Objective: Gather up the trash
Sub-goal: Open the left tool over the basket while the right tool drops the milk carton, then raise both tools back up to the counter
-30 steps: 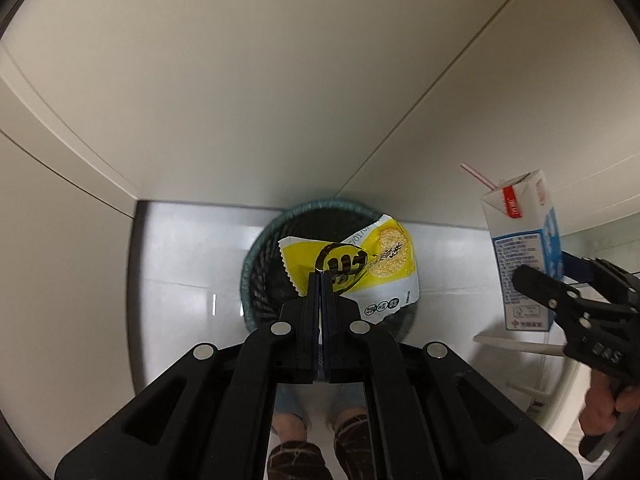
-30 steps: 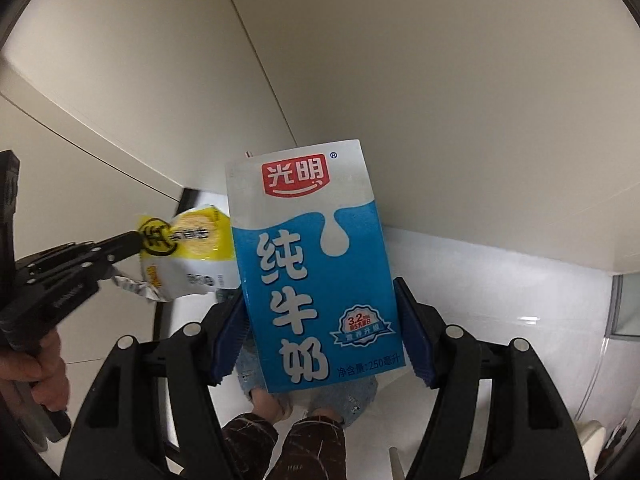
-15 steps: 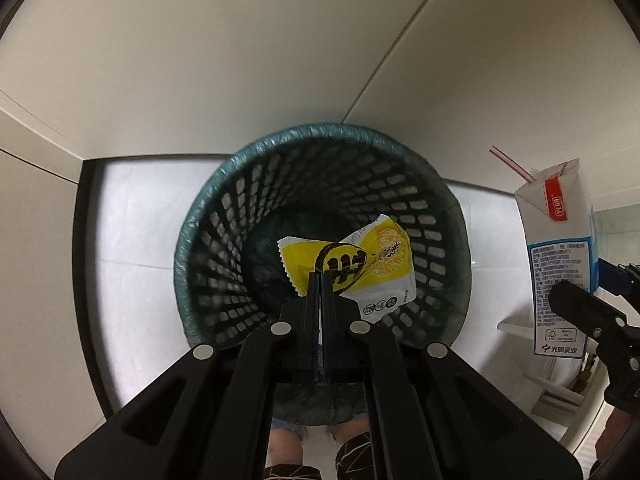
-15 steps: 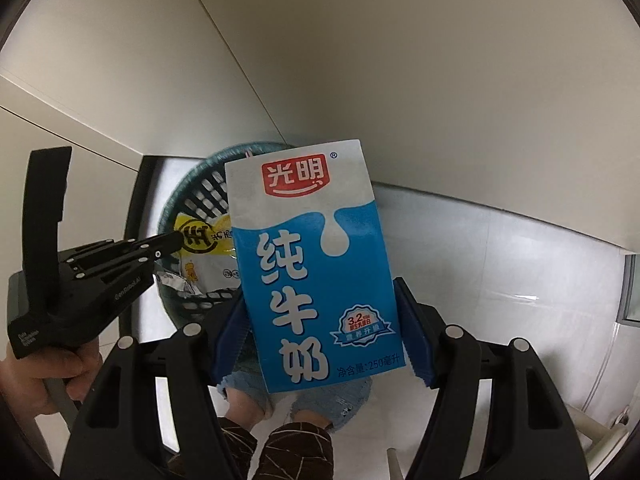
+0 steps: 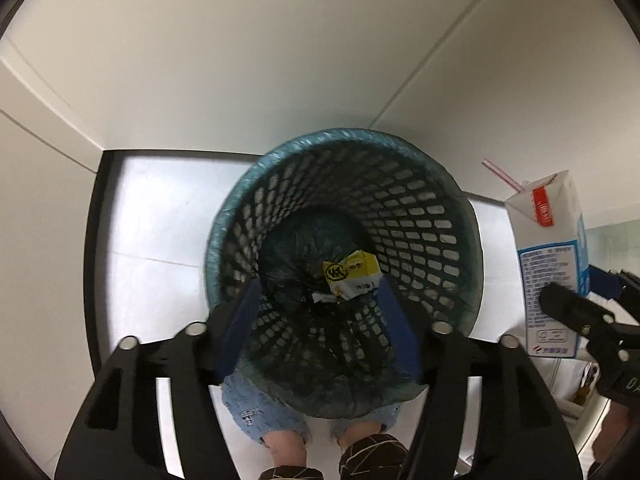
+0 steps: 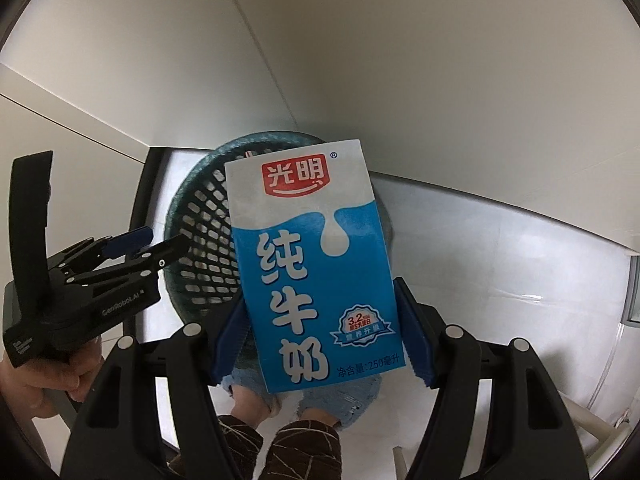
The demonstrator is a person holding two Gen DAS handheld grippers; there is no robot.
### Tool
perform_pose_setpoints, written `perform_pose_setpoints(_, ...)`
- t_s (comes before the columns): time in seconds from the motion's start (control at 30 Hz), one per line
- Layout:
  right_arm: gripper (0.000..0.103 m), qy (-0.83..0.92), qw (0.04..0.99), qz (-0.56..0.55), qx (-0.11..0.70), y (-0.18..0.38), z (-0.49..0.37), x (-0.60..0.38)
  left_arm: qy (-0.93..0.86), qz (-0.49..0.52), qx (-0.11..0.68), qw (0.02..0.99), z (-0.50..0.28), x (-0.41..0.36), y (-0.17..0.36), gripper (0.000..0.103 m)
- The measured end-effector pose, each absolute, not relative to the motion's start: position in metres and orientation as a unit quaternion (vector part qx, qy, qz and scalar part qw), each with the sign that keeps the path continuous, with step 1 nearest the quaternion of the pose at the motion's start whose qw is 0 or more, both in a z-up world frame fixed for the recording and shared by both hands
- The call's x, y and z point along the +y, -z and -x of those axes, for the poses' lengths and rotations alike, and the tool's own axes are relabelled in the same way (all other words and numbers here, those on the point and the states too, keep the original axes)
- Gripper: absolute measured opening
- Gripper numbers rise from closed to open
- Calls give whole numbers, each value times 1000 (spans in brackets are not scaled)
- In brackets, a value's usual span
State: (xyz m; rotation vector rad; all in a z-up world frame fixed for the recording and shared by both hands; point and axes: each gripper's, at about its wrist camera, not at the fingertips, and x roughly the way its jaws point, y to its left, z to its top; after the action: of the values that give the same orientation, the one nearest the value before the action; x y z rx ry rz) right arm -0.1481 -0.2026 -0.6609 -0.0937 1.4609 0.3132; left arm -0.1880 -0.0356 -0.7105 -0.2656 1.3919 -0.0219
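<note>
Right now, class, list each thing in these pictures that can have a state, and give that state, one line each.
Left gripper: open, empty, jaws just opened.
Right gripper: shut on the milk carton.
Milk carton: held upright, straw in its top.
Yellow wrapper: loose inside the bin.
Bin: lined with a bag, holding trash.

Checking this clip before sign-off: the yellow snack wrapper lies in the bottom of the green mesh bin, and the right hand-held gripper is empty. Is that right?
Not quite. The right hand-held gripper is not empty: its blue pads grip a blue-and-white milk carton, as the right wrist view shows. The rest stands: the yellow snack wrapper lies in the bottom of the green mesh bin.
</note>
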Motion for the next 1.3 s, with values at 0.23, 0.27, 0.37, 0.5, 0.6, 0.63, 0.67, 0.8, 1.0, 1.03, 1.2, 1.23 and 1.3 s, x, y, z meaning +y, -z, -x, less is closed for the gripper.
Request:
perform_pose_setpoints(0.23,65,-148,734,44,662,683,150,-172,14,98,641,761,192,-16,702,70)
perform_pose_setpoints(0.27,65,-146,733,45,663,688,150,-167,13,94,644,759,194,-13,703,70)
perform_pose_setpoints(0.37,65,-146,729,50,667,698,151,-160,4,86,650,755,198,-6,706,71)
perform_pose_setpoints(0.5,66,-144,721,56,675,710,152,-154,-10,97,654,750,205,5,710,72)
perform_pose_setpoints(0.6,67,-142,716,57,682,714,152,-152,-21,118,653,747,210,14,710,73)
perform_pose_setpoints(0.63,72,-142,714,55,683,713,152,-152,-25,123,654,746,211,16,710,76)
perform_pose_setpoints(0.67,74,-142,715,55,683,709,155,-157,-29,124,654,746,211,18,710,79)
perform_pose_setpoints(0.8,79,-137,717,61,681,699,160,-161,-35,123,654,745,211,19,707,84)
perform_pose_setpoints(1.0,87,-128,737,69,660,664,169,-171,-36,105,651,751,208,15,683,95)
perform_pose_setpoints(1.03,89,-126,741,68,656,656,171,-172,-36,105,650,752,209,15,677,96)
perform_pose_setpoints(1.2,93,-111,772,54,624,608,175,-179,-32,94,641,761,211,11,636,97)
perform_pose_setpoints(1.23,93,-109,778,52,617,595,176,-181,-31,94,640,762,211,11,626,97)
perform_pose_setpoints(1.3,93,-108,785,51,608,576,177,-181,-30,89,636,766,212,10,607,97)
